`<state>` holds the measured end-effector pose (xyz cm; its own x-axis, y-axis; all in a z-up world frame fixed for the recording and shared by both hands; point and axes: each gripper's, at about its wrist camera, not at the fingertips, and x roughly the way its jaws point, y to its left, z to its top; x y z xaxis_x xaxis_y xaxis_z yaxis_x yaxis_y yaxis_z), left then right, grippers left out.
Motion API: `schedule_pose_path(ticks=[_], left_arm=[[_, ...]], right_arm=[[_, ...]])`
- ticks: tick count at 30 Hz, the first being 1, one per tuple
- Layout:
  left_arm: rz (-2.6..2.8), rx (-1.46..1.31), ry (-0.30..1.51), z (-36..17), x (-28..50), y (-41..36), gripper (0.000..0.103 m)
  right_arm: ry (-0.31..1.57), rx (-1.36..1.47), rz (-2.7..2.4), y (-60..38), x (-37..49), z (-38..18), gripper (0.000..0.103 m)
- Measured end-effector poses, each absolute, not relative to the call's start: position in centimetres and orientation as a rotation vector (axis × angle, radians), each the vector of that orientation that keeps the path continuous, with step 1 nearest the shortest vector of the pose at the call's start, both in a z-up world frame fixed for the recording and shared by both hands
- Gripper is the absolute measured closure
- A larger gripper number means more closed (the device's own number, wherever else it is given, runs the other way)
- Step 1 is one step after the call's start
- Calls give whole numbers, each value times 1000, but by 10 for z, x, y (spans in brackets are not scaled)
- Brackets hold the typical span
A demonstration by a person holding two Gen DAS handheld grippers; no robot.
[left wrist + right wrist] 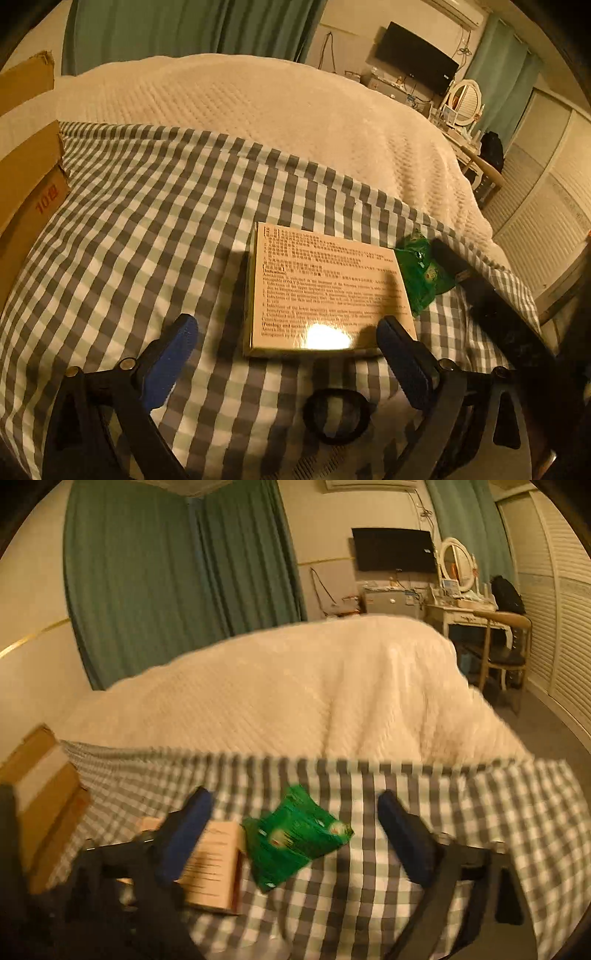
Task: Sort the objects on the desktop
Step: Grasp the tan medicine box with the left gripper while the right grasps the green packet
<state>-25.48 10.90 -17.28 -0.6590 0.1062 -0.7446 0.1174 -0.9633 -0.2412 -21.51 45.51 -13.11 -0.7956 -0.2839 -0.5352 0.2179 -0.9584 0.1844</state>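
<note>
Approach step: left gripper [288,347] wide open, empty, nearing box [325,291]. Right gripper [295,830] open (blurred, seemingly empty) over green packet [295,834]. Next: straddle, close.

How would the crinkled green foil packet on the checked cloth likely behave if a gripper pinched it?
The crinkled green foil packet looks creased and puffy, so it would probably flex and crumple rather than hold shape. Its glossy surface suggests it may slip between pads. Lying flat on the grey-and-white checked cloth, it seems unlikely to roll.

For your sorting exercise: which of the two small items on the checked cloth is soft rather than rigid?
The crinkled green foil packet; the flat beige printed cardboard box beside it is rigid.
</note>
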Motion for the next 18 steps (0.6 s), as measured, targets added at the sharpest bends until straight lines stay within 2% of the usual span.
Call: schedule_pose_path(ticks=[4,5,6,7,12,18], left_arm=[[-2861,1301,413,-179,-258,113,0],[-2876,1317,414,-179,-260,113,0],[-2879,1317,416,-180,-260,113,0],[-2886,1314,434,-181,-260,111,0],[-2886,1394,457,-179,-265,103,0],[-2767,1408,395,-172,-262,99,0]], right_arm=[[-341,960,-2630,464,-236,-162,9],[-357,984,-2623,465,-238,-165,17],[-348,991,-2632,465,-238,-165,44],[-327,991,-2639,463,-237,-163,54],[-270,1000,-2620,460,-230,-154,69],[-166,1041,-2635,470,-226,-132,69]])
